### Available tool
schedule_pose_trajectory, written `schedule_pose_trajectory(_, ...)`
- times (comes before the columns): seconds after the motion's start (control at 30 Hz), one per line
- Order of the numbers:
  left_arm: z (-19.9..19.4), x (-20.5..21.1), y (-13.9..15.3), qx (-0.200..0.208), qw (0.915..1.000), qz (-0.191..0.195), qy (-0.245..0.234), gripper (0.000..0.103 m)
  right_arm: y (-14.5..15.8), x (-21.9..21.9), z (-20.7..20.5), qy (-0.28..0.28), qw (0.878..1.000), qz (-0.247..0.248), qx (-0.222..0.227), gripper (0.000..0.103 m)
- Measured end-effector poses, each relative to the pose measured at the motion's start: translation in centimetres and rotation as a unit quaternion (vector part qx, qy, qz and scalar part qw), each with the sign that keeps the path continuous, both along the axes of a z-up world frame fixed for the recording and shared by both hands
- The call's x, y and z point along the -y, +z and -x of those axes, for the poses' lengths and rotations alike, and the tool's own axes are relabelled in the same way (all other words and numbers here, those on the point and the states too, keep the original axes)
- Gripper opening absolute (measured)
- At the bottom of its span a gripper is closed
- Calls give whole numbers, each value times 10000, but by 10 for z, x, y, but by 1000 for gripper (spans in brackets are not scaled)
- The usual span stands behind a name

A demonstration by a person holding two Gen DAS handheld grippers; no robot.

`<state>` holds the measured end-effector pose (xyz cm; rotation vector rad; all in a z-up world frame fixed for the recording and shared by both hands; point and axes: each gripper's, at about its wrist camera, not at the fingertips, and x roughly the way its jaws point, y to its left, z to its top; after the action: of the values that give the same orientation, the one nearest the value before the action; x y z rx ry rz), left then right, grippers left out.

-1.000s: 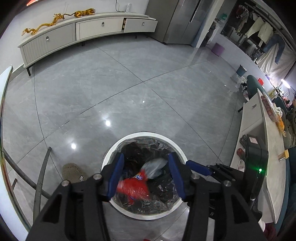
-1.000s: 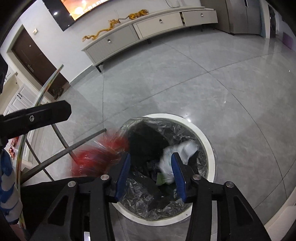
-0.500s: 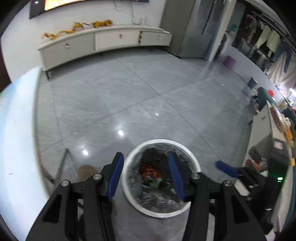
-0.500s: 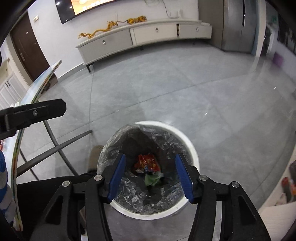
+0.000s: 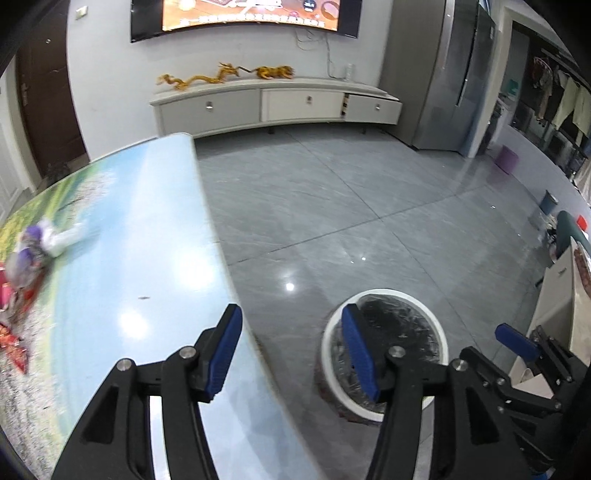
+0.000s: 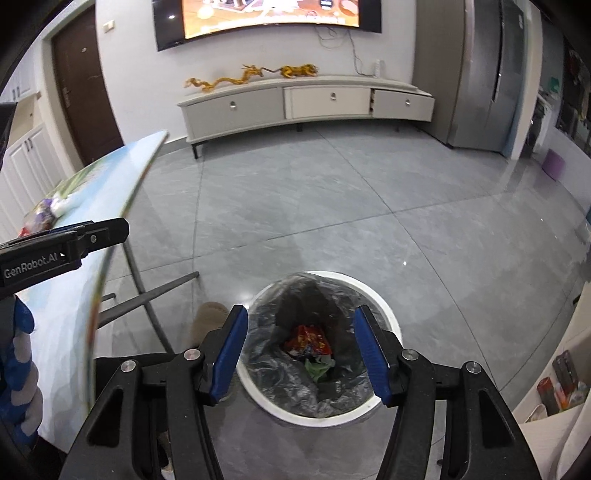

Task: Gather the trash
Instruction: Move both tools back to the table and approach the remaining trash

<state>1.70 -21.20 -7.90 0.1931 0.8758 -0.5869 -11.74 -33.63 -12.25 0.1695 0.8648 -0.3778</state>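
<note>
Both grippers gape wide and empty, the right gripper right above the white bin with red wrappers inside, the left gripper straddling the table edge, more trash lying farther left.

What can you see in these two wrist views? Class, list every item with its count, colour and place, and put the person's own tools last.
Bin: one, white rim, dark liner, on floor.
Wrappers in bin: red and green, count unclear.
Table: one, blue-green print, left.
Trash on table: purple, white, red, far left; count unclear.
TV: one, on wall.
Cabinet: one, pale, under TV.
Dragon ornaments: two, gold, on cabinet.
Stool: one, purple, right.
Left gripper: open, empty.
Right gripper: open, empty, above bin.
</note>
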Motion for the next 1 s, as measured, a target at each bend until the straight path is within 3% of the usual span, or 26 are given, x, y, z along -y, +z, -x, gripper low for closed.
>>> schedule_pose_trajectory(0.17, 3, -30, 8, 151, 9994, 4, 298, 61, 12, -23, -7, 338, 9994, -14, 120, 59)
schedule_pose_trajectory(0.5, 3, -82, 16, 276, 9963, 29, 818, 62, 23, -64, -21, 870, 9959, 121, 206, 59)
schedule_pose_trajectory(1.0, 3, -122, 18, 277, 9923, 94, 1201, 62, 29, -93, -31, 1211, 9919, 373, 112, 59)
